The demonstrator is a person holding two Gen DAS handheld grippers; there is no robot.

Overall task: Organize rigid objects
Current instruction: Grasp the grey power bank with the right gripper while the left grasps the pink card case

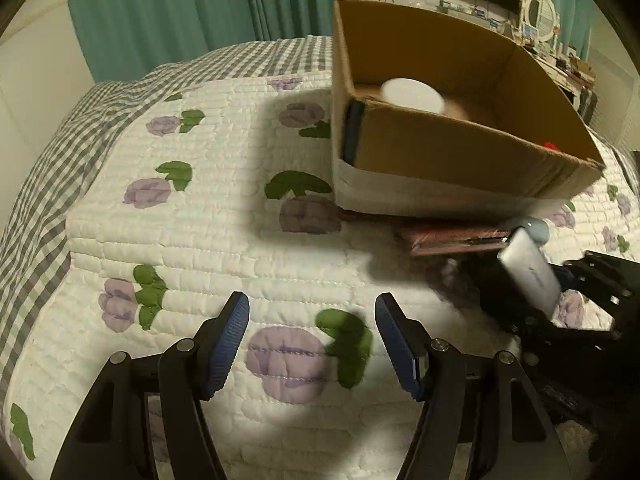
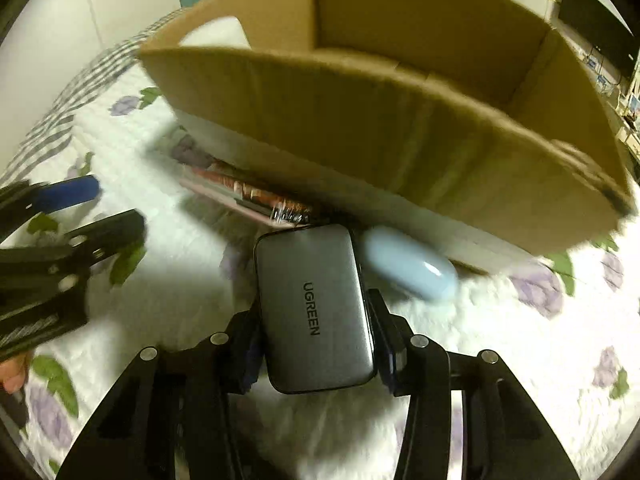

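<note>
between your right gripper [image 2: 316, 344] jaws sat the grey ugreen case [image 2: 316, 308], clamped by both pads just before the cardboard box [image 2: 360, 120]; your left gripper [image 1: 312, 344] hung spread apart, holding nothing.

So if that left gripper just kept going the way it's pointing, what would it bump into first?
Probably the quilt: the left gripper, open and empty, points down at bare bedding short of the cardboard box.

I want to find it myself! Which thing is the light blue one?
Find the big cardboard box on the flowery quilt. Right before its near wall lies a pale blue rounded case, beside the grey UGREEN block. It alone is smooth, egg-like and blue.
</note>
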